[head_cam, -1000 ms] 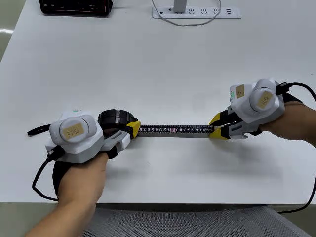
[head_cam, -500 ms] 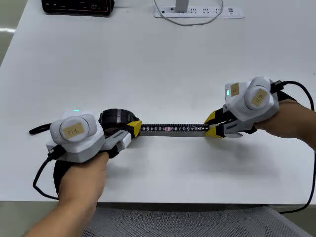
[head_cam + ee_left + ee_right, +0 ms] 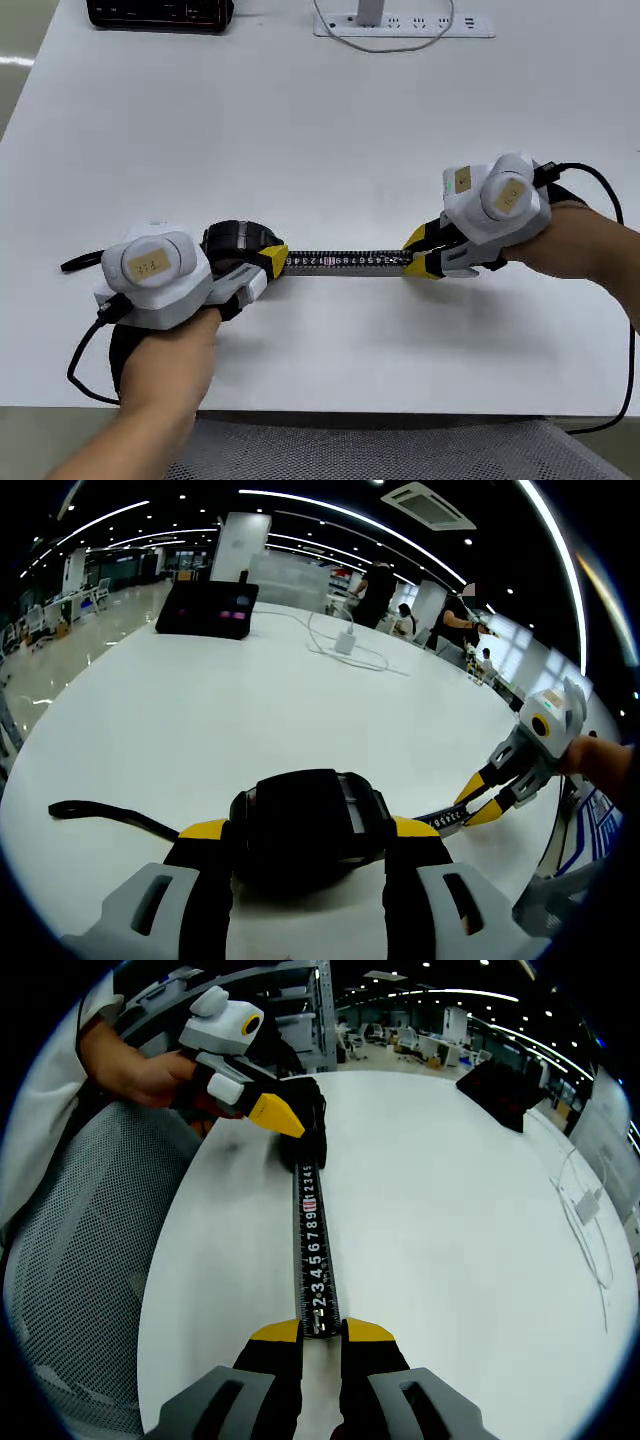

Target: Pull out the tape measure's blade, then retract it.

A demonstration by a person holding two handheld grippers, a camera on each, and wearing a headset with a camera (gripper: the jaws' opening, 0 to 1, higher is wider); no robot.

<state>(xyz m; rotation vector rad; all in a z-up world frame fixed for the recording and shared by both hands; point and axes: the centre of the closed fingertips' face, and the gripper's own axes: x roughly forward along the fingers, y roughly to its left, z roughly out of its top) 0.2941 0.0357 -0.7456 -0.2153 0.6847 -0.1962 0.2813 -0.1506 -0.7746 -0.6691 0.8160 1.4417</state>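
Two grippers logged, both engaged on one tape measure (image 3: 238,245). Found its black case (image 3: 305,802) on the white table (image 3: 330,150), toward the front edge and left of centre. Found the left gripper (image 3: 310,830) clenched on that case, with one yellow-tipped jaw against each side, per the left gripper view. Traced the blade (image 3: 312,1250) out of the case and along the table, parallel to the front edge, printed numbers facing up. Found the right gripper (image 3: 322,1334) right of centre, pinching the blade's free end, with the jaws closed on it and no gap visible. Noted a black strap (image 3: 100,812) running from beside the case toward the left edge. Noted a white power strip (image 3: 405,22) with a looped cable (image 3: 375,42) at the rear edge. Noted a black device (image 3: 160,12) toward the rear left corner. Noted a grey mesh chair (image 3: 90,1260) off the front edge, per the right gripper view.
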